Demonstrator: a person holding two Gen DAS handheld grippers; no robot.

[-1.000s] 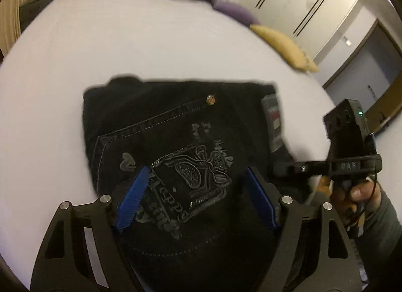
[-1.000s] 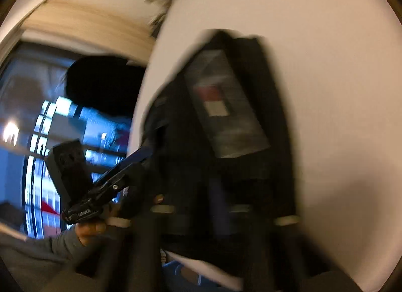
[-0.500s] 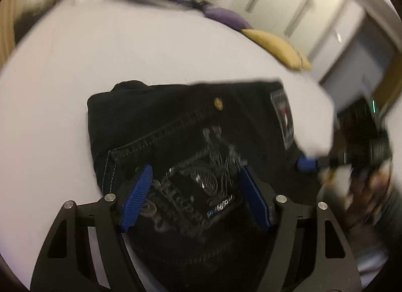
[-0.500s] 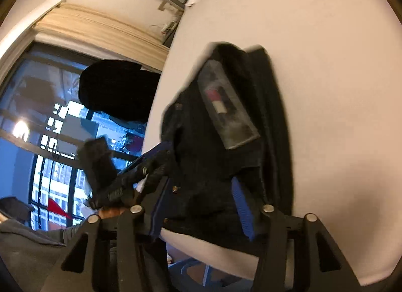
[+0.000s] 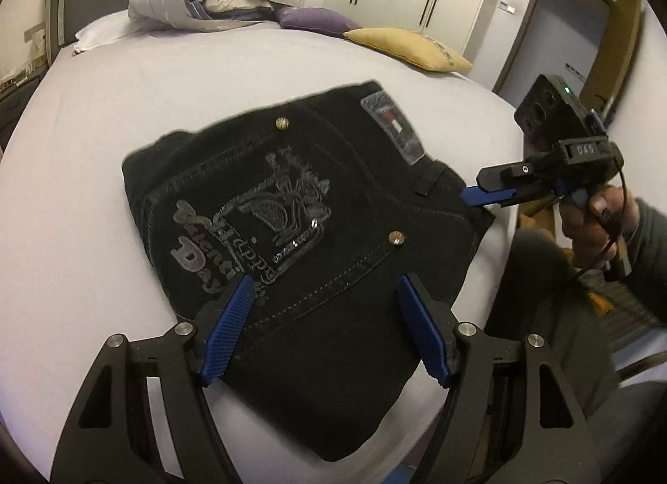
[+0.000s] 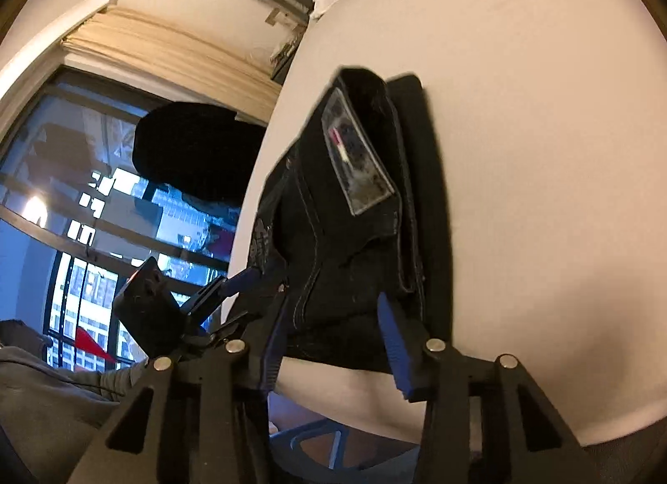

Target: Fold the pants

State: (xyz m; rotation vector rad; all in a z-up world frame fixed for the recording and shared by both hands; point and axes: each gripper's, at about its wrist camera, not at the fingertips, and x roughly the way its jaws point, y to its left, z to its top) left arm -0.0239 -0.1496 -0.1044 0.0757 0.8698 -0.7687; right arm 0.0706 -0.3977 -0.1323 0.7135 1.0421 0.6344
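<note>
The right tongs (image 6: 333, 342) have just been opened off the folded pants (image 5: 300, 234); left tongs (image 5: 329, 329) are held open, empty; folding seems finished.

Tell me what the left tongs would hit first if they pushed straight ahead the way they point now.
Most likely the folded black pants: the left tongs stand open, tilted down over the near part of the bundle, so its embroidered back pocket lies in line. Depth is unclear, so the exact spot is uncertain.
</note>
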